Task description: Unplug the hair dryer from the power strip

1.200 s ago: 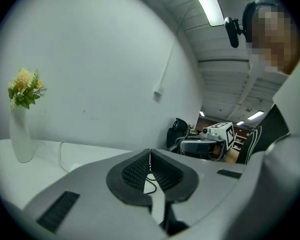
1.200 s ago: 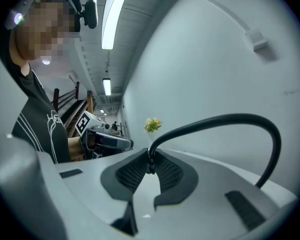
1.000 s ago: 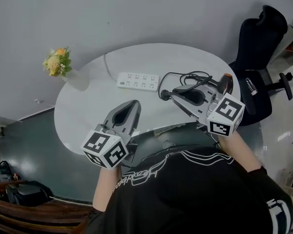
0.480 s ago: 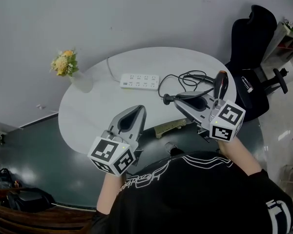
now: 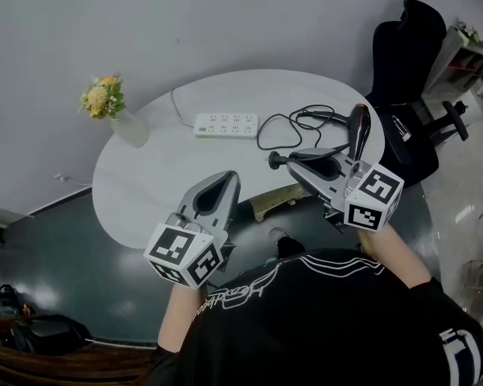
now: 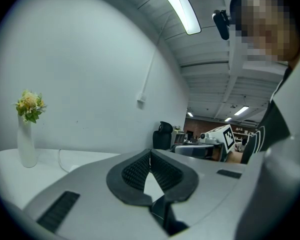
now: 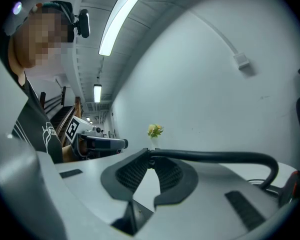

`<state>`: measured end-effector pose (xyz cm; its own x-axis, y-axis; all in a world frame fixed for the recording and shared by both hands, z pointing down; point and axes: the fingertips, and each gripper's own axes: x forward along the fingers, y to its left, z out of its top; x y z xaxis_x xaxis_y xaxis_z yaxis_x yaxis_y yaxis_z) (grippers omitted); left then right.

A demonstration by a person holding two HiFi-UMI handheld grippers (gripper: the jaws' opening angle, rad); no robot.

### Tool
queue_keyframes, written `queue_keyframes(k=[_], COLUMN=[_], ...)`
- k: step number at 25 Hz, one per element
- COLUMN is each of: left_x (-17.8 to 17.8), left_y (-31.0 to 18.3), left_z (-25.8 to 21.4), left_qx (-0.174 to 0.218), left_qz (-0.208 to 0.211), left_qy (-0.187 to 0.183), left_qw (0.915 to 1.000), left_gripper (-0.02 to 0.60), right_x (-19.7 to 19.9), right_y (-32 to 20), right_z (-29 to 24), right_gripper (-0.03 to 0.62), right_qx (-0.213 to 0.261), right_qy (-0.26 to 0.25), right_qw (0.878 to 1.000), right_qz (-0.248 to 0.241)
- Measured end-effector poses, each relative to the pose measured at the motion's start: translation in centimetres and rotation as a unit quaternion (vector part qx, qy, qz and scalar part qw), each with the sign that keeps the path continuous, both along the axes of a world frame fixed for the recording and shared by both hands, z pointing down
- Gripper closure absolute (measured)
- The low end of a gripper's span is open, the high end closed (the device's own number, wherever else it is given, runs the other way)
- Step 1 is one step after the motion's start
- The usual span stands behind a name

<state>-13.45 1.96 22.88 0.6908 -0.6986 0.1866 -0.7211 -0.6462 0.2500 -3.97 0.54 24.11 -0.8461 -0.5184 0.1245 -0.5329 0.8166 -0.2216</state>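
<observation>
The white power strip [image 5: 225, 125] lies on the round white table [image 5: 145, 175] with no plug showing in it. The black hair dryer [image 5: 359, 127] lies at the table's right, also visible at the right edge of the right gripper view [image 7: 293, 186]. Its black cord [image 5: 298, 122] loops back to the plug [image 5: 273, 161], which hangs free of the strip. My right gripper [image 5: 285, 161] is shut on that plug, and the cord [image 7: 215, 157] runs rightward from its tips [image 7: 149, 156]. My left gripper [image 5: 226, 180] is shut and empty over the table's near edge, its jaws [image 6: 150, 155] pressed together.
A vase of yellow flowers [image 5: 113, 107] stands at the table's far left. The strip's white cable [image 5: 177, 107] runs off the back edge. A black office chair [image 5: 406, 63] stands to the right. A tan object [image 5: 278, 202] lies on the dark floor by the near edge.
Both grippers have drawn back toward me from the table. The plug in the right gripper has come with it, farther from the power strip.
</observation>
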Motion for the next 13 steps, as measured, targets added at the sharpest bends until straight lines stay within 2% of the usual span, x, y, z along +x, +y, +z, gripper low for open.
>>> queue_keyframes(k=[6,10,13], left_x=[-0.5,-0.8,-1.0], left_y=[1.5,2.6,3.4], left_z=[0.4,0.6,0.6], left_qx=[0.002,0.005,0.005], left_qz=[0.002,0.0,0.003], left_qy=[0.005,-0.011,-0.007], left_qw=[1.0,0.9999,1.0], left_gripper=[0.575,0.575,0.575], right_x=[-0.4,-0.7,-0.9], right_y=[1.5,2.7,3.4], right_z=[0.4,0.5,0.4], right_gripper=[0.566,0.566,0.566], right_qx=[-0.005,-0.005,-0.005], right_qy=[0.001,0.0,0.0], right_qw=[1.0,1.0,1.0], right_qz=[0.005,0.009,0.011])
